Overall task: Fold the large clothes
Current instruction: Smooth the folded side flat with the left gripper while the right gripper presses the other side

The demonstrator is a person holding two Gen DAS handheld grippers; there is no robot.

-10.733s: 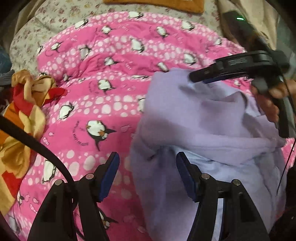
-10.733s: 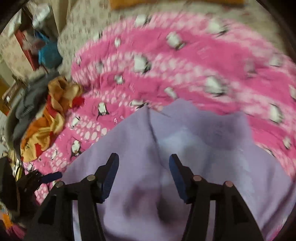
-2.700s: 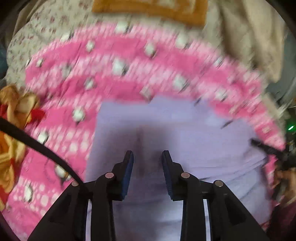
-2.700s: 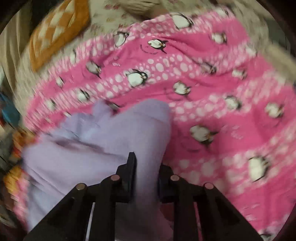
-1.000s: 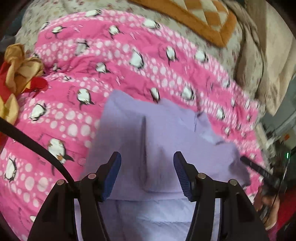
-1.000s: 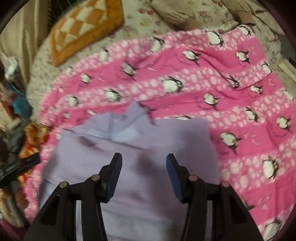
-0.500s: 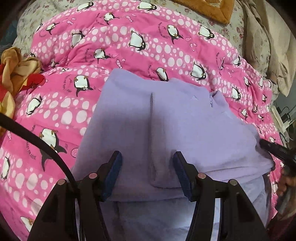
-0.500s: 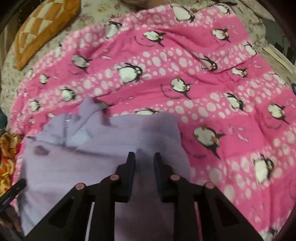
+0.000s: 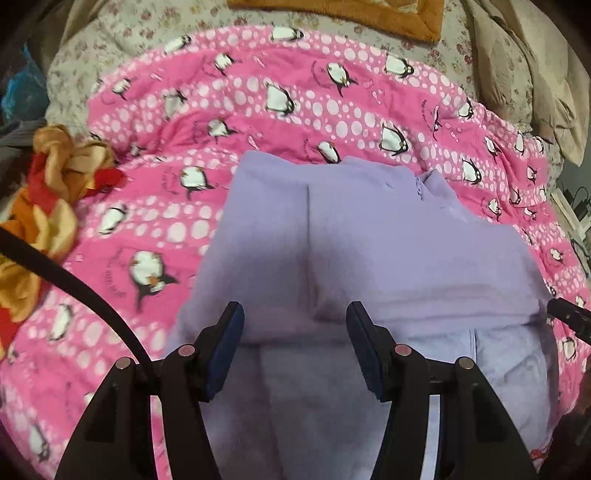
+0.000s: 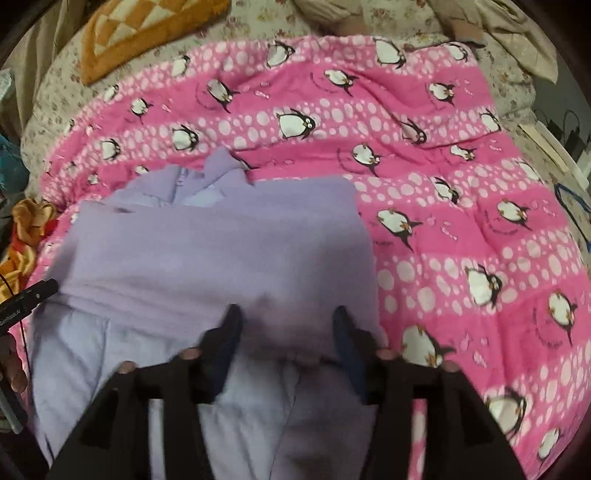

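**Lilac garment lies folded on penguin quilt, both grippers spread wide above it**

A pink penguin-print quilt [image 9: 332, 110] covers most of a bed dressed in a floral sheet [image 9: 122, 40], filling both wrist views. On the quilt, toward its near side, rests the lilac garment [image 9: 369, 251], its upper layer folded down over a paler lining that shows along the near edge; a collar or hood juts out at the far edge [image 10: 221, 166]. An orange patterned cushion [image 10: 140, 29] sits on the sheet beyond the quilt, and a crumpled red-and-yellow cloth [image 9: 48, 206] lies at the quilt's left side, well apart from the garment. Beige bedding [image 9: 517, 74] is bunched at the far right.

The left gripper [image 9: 295, 343] hovers over the garment's near fold with its blue-padded jaws wide apart and nothing between them. The right gripper [image 10: 286, 347], blurred in its own view, is likewise spread wide over the same fold, gripping no cloth. A black cable [image 9: 74, 284] crosses the left view's lower corner.
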